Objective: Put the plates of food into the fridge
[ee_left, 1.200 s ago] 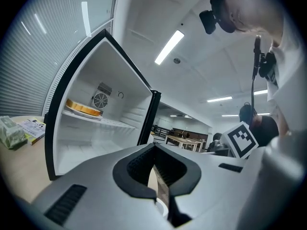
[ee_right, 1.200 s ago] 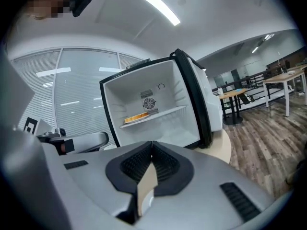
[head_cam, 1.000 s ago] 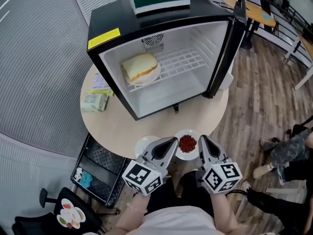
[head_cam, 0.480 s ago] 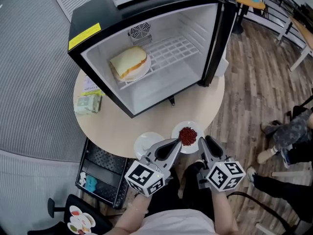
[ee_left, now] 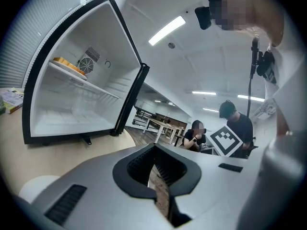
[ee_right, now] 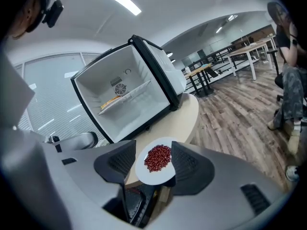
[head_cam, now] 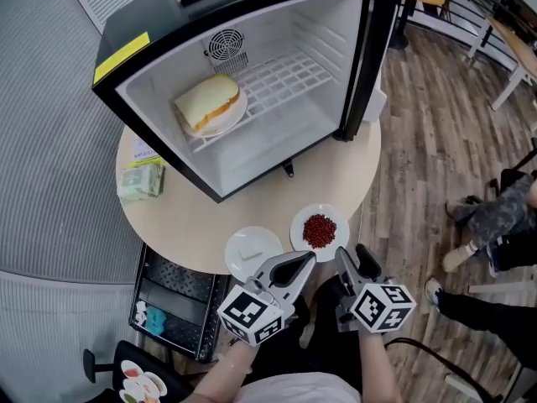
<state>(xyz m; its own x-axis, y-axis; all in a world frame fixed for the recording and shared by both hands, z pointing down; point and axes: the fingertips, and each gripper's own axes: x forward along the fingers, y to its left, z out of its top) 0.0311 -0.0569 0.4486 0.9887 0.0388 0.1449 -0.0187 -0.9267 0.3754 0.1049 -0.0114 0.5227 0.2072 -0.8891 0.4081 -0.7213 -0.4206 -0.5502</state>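
Right tongs [ee_right: 153, 161]: jaws apart, just been opening, pads pressing on nothing. The right gripper view frames the plate of red beans [head_cam: 320, 231] between the two pads. The head view corrects this: the plate sits flat on the round surface [head_cam: 193, 217] near its front edge, and the tongs hang just short of that edge, clear of the plate.

Left tongs [ee_left: 156, 166]: jaws together, nothing in them. The left gripper view looks level past the tips to the fridge. The head view puts these tongs just behind a second white plate [head_cam: 253, 252], which sits beside the beans plate. There is a small pale bit on it, possibly food, too small to tell. The left gripper view catches only a white sliver low left, likely that plate.

Black fridge [head_cam: 134, 49] stands on the surface with its door [head_cam: 369, 57] swung open to the right. A sandwich on a plate [head_cam: 210, 103] sits on the left of the wire shelf [head_cam: 289, 82]. The gripper views show it only edge-on.

A greenish packet [head_cam: 138, 180] lies left of the fridge, in the head view only. Two seated people [ee_left: 230, 123] show behind in the left gripper view only.
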